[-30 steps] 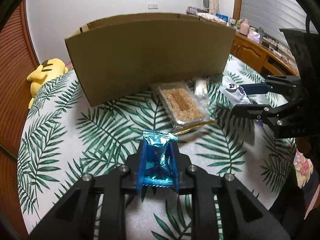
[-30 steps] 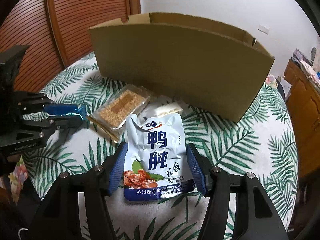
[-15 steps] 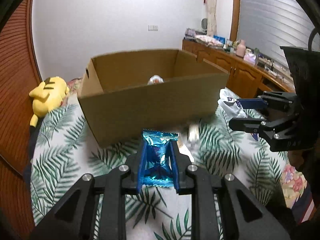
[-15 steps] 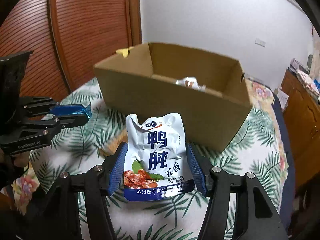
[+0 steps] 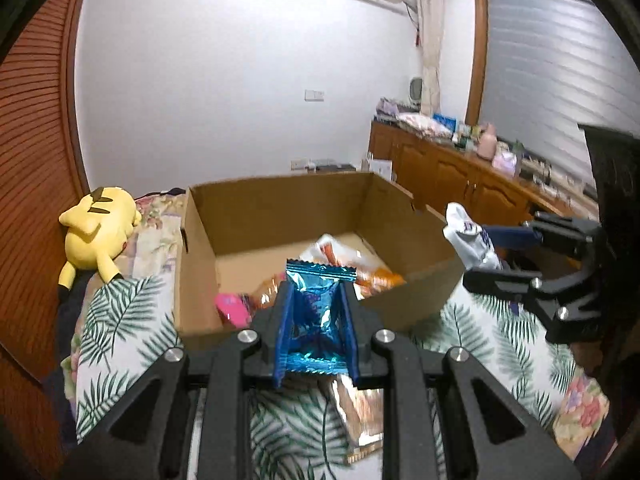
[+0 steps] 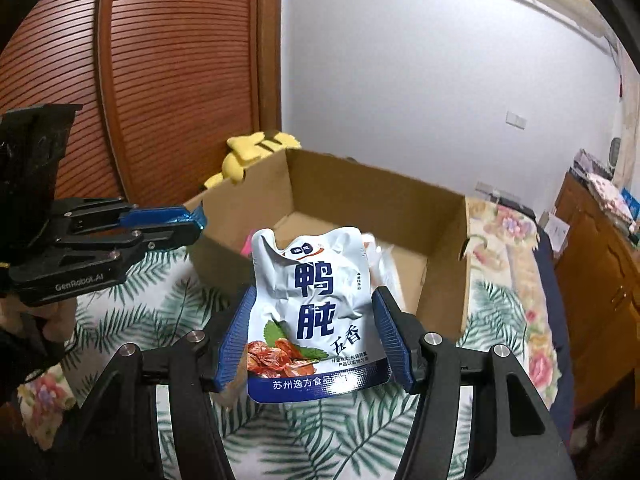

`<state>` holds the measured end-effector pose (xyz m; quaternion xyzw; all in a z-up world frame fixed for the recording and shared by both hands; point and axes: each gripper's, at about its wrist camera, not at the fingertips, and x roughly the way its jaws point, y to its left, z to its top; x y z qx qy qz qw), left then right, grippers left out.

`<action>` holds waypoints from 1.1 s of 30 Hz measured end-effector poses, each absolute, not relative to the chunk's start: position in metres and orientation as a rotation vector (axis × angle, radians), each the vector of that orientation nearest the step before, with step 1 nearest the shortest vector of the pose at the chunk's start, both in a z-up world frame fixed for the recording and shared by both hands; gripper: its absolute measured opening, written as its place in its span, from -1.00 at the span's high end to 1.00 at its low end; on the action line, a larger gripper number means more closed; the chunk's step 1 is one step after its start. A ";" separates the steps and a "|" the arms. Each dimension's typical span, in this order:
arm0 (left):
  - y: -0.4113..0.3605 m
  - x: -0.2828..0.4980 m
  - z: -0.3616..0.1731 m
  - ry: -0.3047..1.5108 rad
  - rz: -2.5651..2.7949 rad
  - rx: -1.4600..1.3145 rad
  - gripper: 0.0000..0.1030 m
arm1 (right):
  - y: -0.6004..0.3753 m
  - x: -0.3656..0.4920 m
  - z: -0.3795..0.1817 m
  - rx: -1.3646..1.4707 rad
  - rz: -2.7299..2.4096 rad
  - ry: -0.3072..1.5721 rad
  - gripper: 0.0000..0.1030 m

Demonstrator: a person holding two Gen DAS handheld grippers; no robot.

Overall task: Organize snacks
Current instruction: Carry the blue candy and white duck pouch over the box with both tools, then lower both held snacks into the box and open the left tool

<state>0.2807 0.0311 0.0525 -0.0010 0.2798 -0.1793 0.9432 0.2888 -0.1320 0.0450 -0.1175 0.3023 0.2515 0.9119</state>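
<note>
An open cardboard box (image 5: 408, 300) sits ahead of you on a palm-leaf tablecloth (image 5: 120, 320), with orange and pink snack packets (image 5: 372, 276) already inside. A yellow plush toy (image 5: 98, 230) lies beyond its left side. Nothing blocks the box opening. Your left gripper (image 5: 316, 332) is clamped narrowly on a small blue foil packet (image 5: 318, 320). Your right gripper (image 6: 314, 340) grips a white pouch (image 6: 316, 312) by its side edges, above the box's near wall.
</note>
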 end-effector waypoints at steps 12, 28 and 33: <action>0.042 0.340 0.059 0.556 -0.350 -0.018 0.60 | -0.120 0.332 0.049 -0.234 0.515 0.605 -0.19; 0.037 0.391 0.024 0.656 -0.335 -0.010 0.59 | -0.129 0.385 0.017 -0.233 0.429 0.657 -0.19; 0.030 0.393 0.013 0.690 -0.333 0.001 0.58 | -0.131 0.392 0.003 -0.230 0.419 0.685 -0.19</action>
